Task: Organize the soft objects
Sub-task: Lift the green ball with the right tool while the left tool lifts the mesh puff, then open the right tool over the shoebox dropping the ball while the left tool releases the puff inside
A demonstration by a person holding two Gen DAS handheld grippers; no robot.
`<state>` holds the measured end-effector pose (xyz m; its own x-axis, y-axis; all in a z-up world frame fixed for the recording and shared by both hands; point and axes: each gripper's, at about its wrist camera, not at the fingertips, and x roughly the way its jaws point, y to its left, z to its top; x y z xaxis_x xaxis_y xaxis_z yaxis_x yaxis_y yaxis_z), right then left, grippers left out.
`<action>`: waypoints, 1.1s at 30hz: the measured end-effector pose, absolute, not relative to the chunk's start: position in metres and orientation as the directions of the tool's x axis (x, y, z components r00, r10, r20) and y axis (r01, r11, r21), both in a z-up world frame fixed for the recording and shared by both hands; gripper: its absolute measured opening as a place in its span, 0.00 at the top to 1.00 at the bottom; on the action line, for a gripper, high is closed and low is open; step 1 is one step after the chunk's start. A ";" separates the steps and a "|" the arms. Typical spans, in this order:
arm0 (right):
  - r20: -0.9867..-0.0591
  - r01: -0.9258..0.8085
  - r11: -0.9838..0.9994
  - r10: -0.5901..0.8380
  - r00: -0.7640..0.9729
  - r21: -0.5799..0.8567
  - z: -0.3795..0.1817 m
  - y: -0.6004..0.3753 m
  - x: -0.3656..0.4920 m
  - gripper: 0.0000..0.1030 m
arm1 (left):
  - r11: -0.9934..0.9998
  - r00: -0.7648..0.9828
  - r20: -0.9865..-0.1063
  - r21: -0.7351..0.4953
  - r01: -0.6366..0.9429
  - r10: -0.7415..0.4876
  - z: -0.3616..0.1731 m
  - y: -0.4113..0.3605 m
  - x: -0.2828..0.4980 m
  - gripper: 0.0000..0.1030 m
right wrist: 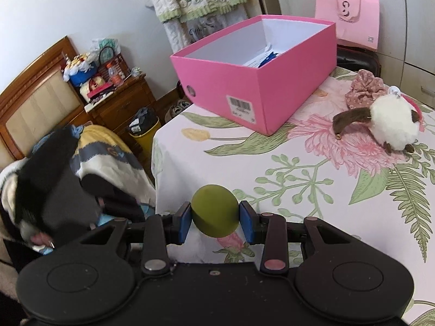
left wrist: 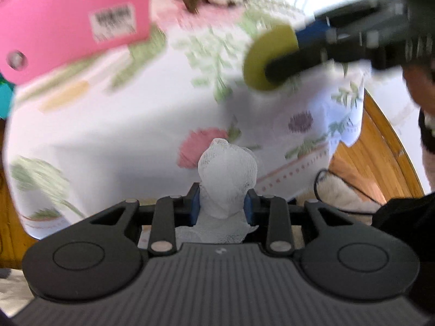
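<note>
My left gripper (left wrist: 224, 202) is shut on a white mesh bundle (left wrist: 227, 168), its blue pads pressing both sides, above the near edge of the flower-print table (left wrist: 122, 125). My right gripper (right wrist: 214, 218) is shut on an olive-green soft ball (right wrist: 214, 206) over the table's front left corner. In the left wrist view the same ball (left wrist: 267, 57) shows at the upper right. An open pink box (right wrist: 258, 81) stands at the back of the table with papers inside. To its right lie a white plush toy (right wrist: 391, 125) and a dusty-pink scrunchie (right wrist: 364, 89).
A pink paper bag (right wrist: 350, 13) stands behind the box. Left of the table are a bed with piled blankets (right wrist: 103, 146), a yellow bin (right wrist: 144, 133) and a cluttered wooden nightstand (right wrist: 117, 100). Wooden floor (left wrist: 375, 146) lies off the table's right edge.
</note>
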<state>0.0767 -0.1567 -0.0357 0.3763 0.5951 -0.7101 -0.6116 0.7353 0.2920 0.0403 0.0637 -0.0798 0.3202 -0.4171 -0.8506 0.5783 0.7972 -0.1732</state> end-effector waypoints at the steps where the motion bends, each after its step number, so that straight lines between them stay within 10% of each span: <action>1: -0.709 -0.617 0.732 0.596 0.377 0.288 -0.034 -0.155 0.075 0.58 | 0.800 0.341 -0.843 -0.161 0.578 -0.416 -0.072 0.066 0.041 0.70; 21: -0.505 -0.658 0.730 0.644 0.575 0.182 0.053 -0.129 0.106 0.58 | 0.838 0.661 -0.625 0.020 0.545 -0.415 0.060 0.096 0.089 0.70; 33: -0.517 -0.568 0.808 0.557 0.650 0.157 0.058 -0.097 0.237 0.58 | 0.932 0.741 -0.583 -0.084 0.352 -0.333 0.067 0.123 0.231 0.69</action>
<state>0.2369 -0.0969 0.0579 0.6498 0.5570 -0.5172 -0.5678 0.8081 0.1568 0.2312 0.1228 0.0671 0.7408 -0.3329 -0.5834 0.3524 0.9320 -0.0843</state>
